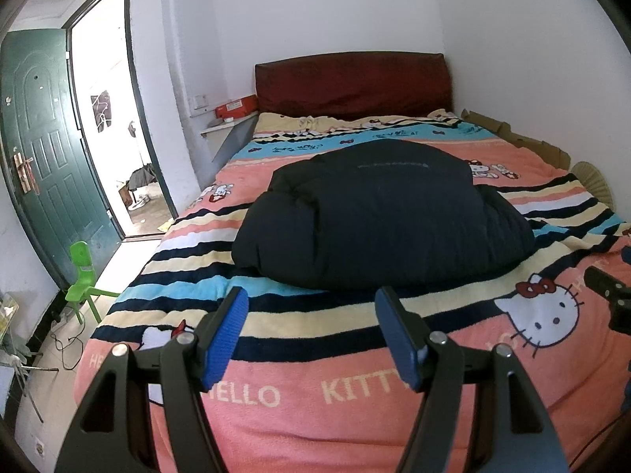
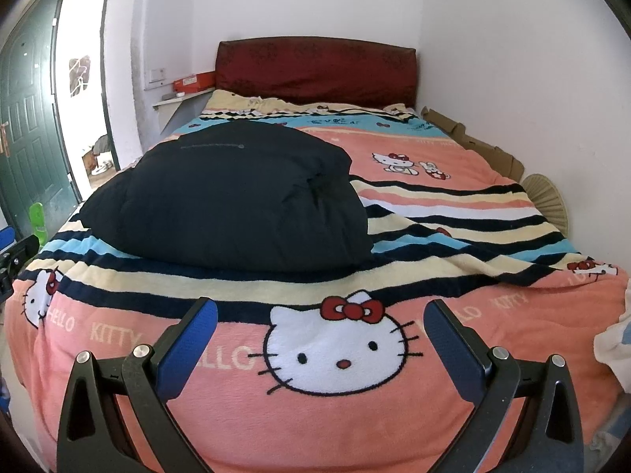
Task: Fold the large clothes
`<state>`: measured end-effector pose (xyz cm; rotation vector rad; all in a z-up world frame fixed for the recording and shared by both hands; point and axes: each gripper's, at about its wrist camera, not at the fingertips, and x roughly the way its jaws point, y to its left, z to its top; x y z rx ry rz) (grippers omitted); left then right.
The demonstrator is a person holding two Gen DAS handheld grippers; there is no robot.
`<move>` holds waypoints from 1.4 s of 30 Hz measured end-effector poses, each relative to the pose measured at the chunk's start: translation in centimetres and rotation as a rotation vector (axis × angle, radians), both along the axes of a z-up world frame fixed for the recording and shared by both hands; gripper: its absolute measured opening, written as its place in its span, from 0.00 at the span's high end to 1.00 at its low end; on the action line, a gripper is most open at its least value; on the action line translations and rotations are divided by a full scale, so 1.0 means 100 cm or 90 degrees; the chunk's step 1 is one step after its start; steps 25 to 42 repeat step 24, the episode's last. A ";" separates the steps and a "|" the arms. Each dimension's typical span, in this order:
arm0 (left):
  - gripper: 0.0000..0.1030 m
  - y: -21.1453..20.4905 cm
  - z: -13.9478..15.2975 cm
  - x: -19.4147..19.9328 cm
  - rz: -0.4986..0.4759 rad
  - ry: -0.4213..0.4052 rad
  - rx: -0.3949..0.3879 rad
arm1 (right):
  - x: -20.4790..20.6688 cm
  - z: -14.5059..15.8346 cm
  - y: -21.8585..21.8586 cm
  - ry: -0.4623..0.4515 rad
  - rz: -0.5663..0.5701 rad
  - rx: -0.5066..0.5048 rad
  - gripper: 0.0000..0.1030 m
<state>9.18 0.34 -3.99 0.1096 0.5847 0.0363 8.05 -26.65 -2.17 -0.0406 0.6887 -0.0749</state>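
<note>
A dark navy padded jacket (image 1: 378, 213) lies folded in a thick bundle on the middle of the bed; it also shows in the right wrist view (image 2: 236, 197) toward the left. My left gripper (image 1: 311, 303) is open and empty, held above the blanket just short of the bundle's near edge. My right gripper (image 2: 321, 315) is open and empty, above the blanket's cat face, to the right of the bundle's near edge. The right gripper's black body (image 1: 609, 295) shows at the right edge of the left wrist view. The left gripper (image 2: 12, 260) shows at the left edge of the right wrist view.
The bed carries a pink striped Hello Kitty blanket (image 1: 512, 374) and a dark red headboard (image 1: 351, 82). A white wall runs along the right side, with cardboard (image 1: 524, 138) and a fan (image 2: 546, 199) against it. A green door (image 1: 43, 149), a green chair (image 1: 81, 276) and cables stand left.
</note>
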 end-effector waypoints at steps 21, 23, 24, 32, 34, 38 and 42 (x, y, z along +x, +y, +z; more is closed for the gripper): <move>0.37 0.006 -0.003 0.003 -0.011 0.010 -0.004 | 0.002 -0.003 -0.002 0.008 -0.001 -0.003 0.01; 0.37 0.006 -0.003 0.004 -0.012 0.009 -0.004 | 0.002 -0.003 -0.002 0.009 -0.001 -0.003 0.01; 0.37 0.006 -0.003 0.004 -0.012 0.009 -0.004 | 0.002 -0.003 -0.002 0.009 -0.001 -0.003 0.01; 0.37 0.006 -0.003 0.004 -0.012 0.009 -0.004 | 0.002 -0.003 -0.002 0.009 -0.001 -0.003 0.01; 0.37 0.006 -0.003 0.004 -0.012 0.009 -0.004 | 0.002 -0.003 -0.002 0.009 -0.001 -0.003 0.01; 0.37 0.006 -0.003 0.004 -0.012 0.009 -0.004 | 0.002 -0.003 -0.002 0.009 -0.001 -0.003 0.01; 0.37 0.006 -0.003 0.004 -0.012 0.009 -0.004 | 0.002 -0.003 -0.002 0.009 -0.001 -0.003 0.01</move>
